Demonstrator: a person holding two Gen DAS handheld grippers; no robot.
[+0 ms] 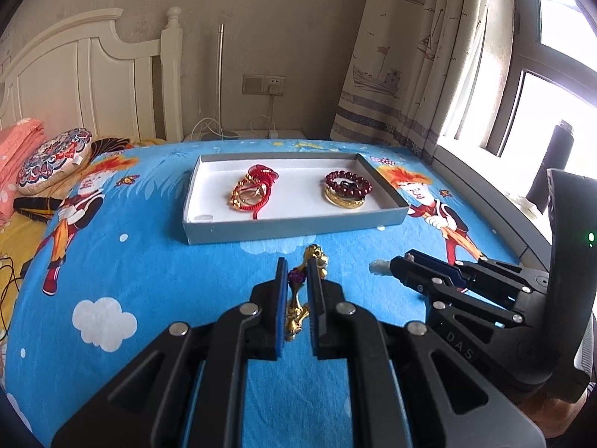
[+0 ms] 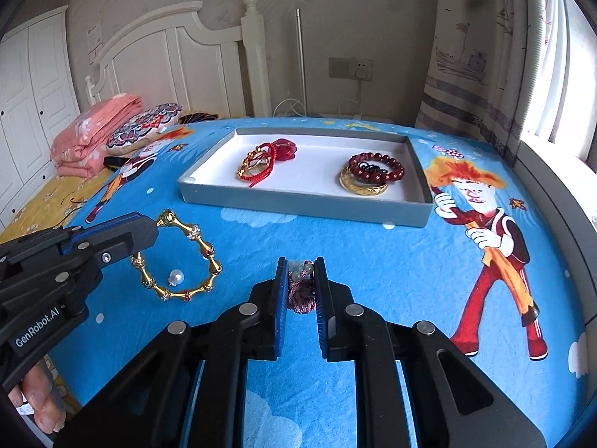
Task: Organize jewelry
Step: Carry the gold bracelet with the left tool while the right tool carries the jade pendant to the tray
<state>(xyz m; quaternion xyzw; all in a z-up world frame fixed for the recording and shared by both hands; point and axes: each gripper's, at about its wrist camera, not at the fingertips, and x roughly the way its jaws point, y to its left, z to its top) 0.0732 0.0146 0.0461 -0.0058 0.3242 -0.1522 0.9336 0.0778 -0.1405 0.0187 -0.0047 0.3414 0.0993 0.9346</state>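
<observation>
A grey tray with a white floor lies on the blue bed cover. It holds a red cord and gold bracelet bundle at left and a dark red bead bracelet on a gold bangle at right. My left gripper is shut on a gold bamboo-link bracelet, held just above the cover. My right gripper is shut on a small beaded piece with a purplish tassel. A small pearl piece lies inside the bracelet's ring.
A patterned pillow and a folded pink quilt lie at the far left by the white headboard. A curtain and window sill run along the right. Cables hang from a wall socket.
</observation>
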